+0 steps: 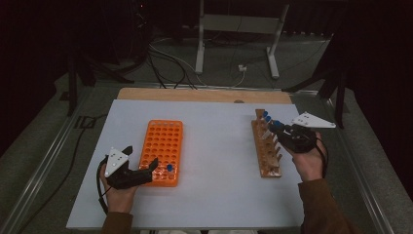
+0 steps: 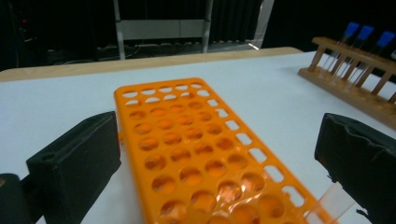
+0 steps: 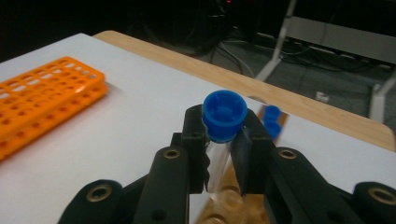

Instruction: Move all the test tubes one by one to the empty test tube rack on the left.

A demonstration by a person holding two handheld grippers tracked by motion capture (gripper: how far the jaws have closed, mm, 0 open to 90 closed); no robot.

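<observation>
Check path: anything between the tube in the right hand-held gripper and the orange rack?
Nothing visible. The right hand-held gripper holds the blue-capped tube above the wooden rack; bare white table lies between it and the orange rack, where the left hand-held gripper brackets the near end.

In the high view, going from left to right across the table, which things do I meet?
left gripper → orange rack → wooden rack → right gripper, shut on a blue-capped tube just above the wooden rack's far end.
</observation>
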